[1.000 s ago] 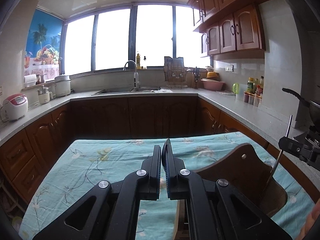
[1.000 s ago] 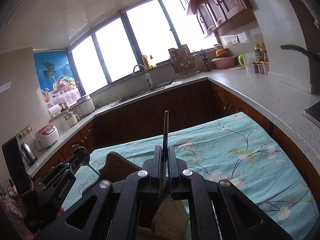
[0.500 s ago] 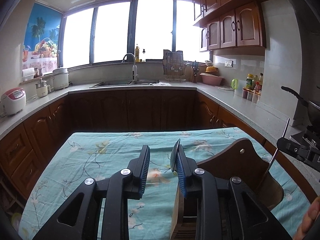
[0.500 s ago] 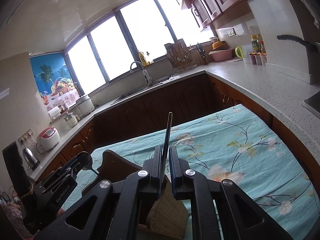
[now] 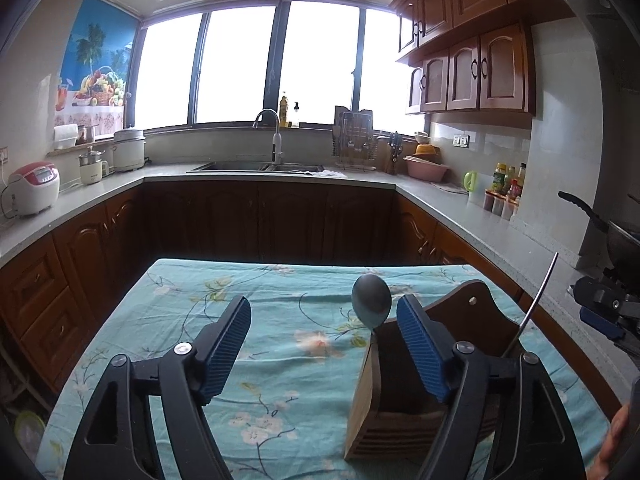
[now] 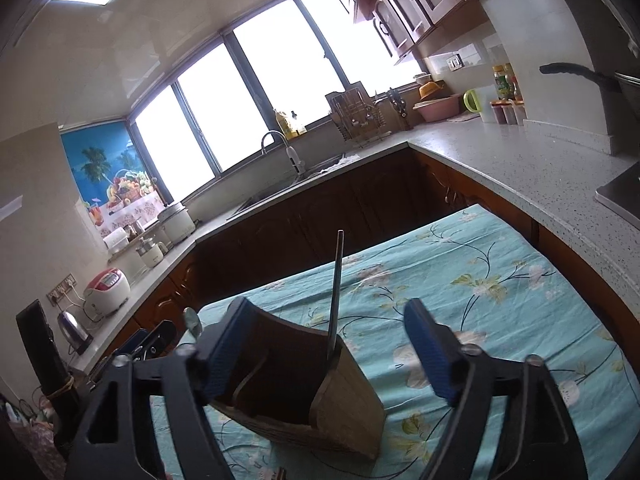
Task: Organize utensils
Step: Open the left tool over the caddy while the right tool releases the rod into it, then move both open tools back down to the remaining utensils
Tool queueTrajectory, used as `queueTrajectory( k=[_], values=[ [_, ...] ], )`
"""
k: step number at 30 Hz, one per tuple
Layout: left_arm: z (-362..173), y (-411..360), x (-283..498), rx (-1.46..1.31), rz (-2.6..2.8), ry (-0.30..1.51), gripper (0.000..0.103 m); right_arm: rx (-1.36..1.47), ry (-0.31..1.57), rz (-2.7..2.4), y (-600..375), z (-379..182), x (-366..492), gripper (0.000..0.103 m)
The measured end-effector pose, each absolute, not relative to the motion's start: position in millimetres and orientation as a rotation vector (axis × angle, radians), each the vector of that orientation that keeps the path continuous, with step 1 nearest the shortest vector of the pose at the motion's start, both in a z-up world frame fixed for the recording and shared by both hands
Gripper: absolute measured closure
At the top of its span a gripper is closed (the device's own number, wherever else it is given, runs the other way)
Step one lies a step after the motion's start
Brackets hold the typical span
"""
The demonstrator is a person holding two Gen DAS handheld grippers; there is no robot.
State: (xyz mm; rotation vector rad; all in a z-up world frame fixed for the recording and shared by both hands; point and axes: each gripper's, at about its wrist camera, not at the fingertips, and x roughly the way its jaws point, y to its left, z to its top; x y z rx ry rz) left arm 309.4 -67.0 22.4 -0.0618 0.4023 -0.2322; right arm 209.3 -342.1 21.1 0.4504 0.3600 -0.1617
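Note:
A dark wooden utensil holder (image 5: 404,396) (image 6: 308,392) stands on the floral blue tablecloth (image 5: 280,360). A grey spoon (image 5: 371,300) stands in it, bowl up, between my left fingers and touching neither. A thin metal utensil handle (image 6: 335,292) (image 5: 532,312) leans upright in the holder. My left gripper (image 5: 324,336) is open just above the holder's left end. My right gripper (image 6: 326,344) is open around the holder, the handle free between its fingers. The right gripper also shows in the left wrist view (image 5: 604,312), at the right edge.
Grey counters (image 5: 460,216) with brown cabinets run around the table. A sink with tap (image 5: 272,148), dish rack (image 5: 356,144), rice cookers (image 5: 34,192) and condiment bottles (image 5: 508,188) sit on them. A pan handle (image 5: 580,208) juts out at right.
Both grippers have opened. The left one let go of the spoon, the right one let go of the metal handle; both utensils now stand in the holder.

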Motion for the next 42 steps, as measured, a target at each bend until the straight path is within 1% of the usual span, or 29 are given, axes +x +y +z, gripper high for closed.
queueTrajectory(
  k=[3,10,23,33,42],
  values=[
    [22,-57,301,-0.089,-0.236,0.423,0.025,0.446,0.356,-0.157,-338,23,197,0.012],
    [25,-31,275,-0.161,-0.259,0.486,0.021,0.447,0.363,-0.151,-324,21,165,0.010],
    [25,9,216,-0.207,-0.245,0.582,0.021,0.421,0.431,-0.164,-298,4,106,0.009],
    [15,17,178,-0.209,-0.249,0.637,0.021,0.423,0.474,-0.198,-292,-14,73,0.009],
    [8,20,163,-0.200,-0.248,0.678,0.021,0.433,0.517,-0.219,-292,-32,55,0.009]
  ],
)
